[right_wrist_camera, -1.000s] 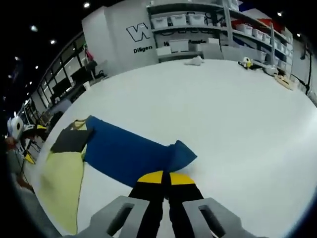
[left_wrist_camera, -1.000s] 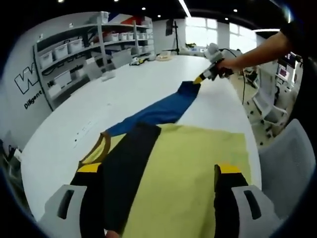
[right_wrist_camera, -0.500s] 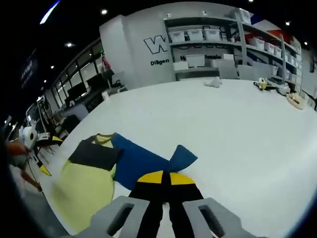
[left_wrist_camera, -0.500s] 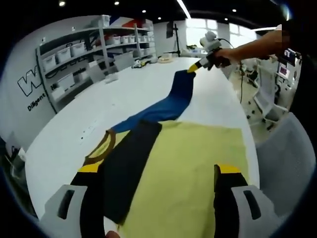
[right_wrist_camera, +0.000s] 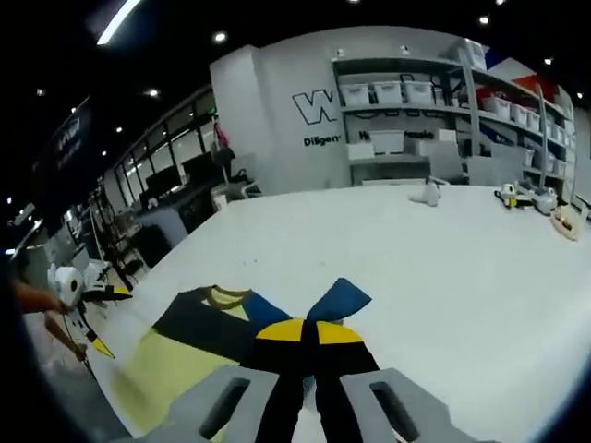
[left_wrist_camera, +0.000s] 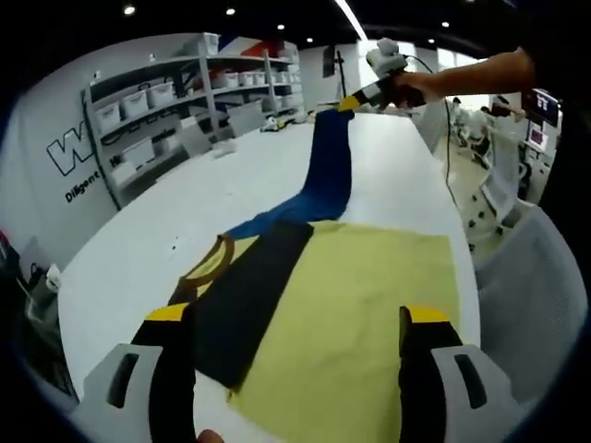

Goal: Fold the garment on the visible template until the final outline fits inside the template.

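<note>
The garment lies on the white table (left_wrist_camera: 166, 212). It has a pale yellow body (left_wrist_camera: 360, 305), a black panel (left_wrist_camera: 249, 295), a brown-edged collar (left_wrist_camera: 211, 263) and a long blue sleeve (left_wrist_camera: 332, 166). My left gripper (left_wrist_camera: 295, 318) is open, its jaws wide apart over the garment's near edge. At the far end my right gripper (left_wrist_camera: 349, 103) holds the sleeve's tip up off the table, so the sleeve is stretched taut. In the right gripper view my right gripper (right_wrist_camera: 303, 330) is shut on the blue sleeve (right_wrist_camera: 337, 300), with the yellow body (right_wrist_camera: 171, 374) beyond it and my left gripper (right_wrist_camera: 102, 318) at the far left.
Grey shelves with white bins (left_wrist_camera: 157, 101) line the wall behind the table. Small items (right_wrist_camera: 427, 192) lie at the table's far side. A grey chair (left_wrist_camera: 536, 277) stands close to the table's right edge. A person's arm (left_wrist_camera: 462, 78) reaches over the far end.
My right gripper has risen and drawn away with the sleeve's tip, lifting the blue sleeve off the table and pulling it straight. My left gripper stays open over the near edge.
</note>
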The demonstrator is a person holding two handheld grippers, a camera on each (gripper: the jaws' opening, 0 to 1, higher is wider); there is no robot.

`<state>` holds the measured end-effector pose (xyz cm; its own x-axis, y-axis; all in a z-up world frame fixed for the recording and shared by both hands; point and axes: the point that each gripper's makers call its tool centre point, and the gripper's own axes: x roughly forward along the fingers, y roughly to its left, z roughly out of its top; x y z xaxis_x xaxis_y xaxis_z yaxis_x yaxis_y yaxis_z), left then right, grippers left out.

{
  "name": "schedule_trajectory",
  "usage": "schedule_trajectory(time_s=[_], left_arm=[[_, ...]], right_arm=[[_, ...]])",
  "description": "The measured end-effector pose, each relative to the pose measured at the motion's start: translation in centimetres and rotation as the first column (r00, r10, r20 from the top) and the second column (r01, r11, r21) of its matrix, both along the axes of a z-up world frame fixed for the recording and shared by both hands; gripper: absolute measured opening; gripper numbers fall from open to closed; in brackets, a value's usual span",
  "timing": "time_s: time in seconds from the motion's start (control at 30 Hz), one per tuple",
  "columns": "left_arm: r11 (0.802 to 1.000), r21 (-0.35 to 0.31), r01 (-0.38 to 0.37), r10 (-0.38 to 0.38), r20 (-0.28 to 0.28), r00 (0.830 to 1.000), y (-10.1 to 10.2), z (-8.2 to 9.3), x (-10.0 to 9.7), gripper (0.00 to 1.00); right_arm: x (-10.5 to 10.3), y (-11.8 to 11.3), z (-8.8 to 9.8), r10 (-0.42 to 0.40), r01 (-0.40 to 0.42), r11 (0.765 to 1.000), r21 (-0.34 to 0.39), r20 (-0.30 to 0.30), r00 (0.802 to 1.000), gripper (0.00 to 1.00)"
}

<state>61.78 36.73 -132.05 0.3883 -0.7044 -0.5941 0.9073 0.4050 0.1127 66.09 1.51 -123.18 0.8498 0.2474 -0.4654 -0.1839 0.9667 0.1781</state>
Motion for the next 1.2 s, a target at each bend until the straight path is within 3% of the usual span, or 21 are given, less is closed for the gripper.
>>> schedule_trajectory(time_s=[0.17,0.37,0.8,0.97,1.2], left_arm=[[1.000,-0.008,-0.011,0.011,0.005,1.000,0.8,0.1,-0.2,0.88],[1.000,-0.013,-0.027,0.027,0.013,1.000,1.5,0.3,-0.2,0.89],[0.997,-0.034,-0.072,0.073,0.022,0.997,3.3,0.8,0.4,0.89],[0.996,-0.034,-0.081,0.082,0.019,0.996,4.1,0.5,-0.1,0.89],[0.995,-0.029,-0.096,0.097,0.013,0.995,5.7,0.0,-0.5,0.89]], right_arm=[[1.2,0.3,2.1,0.009,-0.008,1.000,-0.029,0.034,0.999,0.00],[2.8,-0.9,4.2,0.000,0.004,0.998,-0.063,0.064,0.998,0.00],[5.2,-2.2,6.0,-0.024,0.032,0.995,-0.089,0.089,0.996,0.00],[6.2,-1.3,6.7,-0.018,0.027,0.996,-0.089,0.101,0.995,0.00],[7.4,2.1,8.1,0.035,-0.025,0.997,-0.079,0.125,0.992,0.00]])
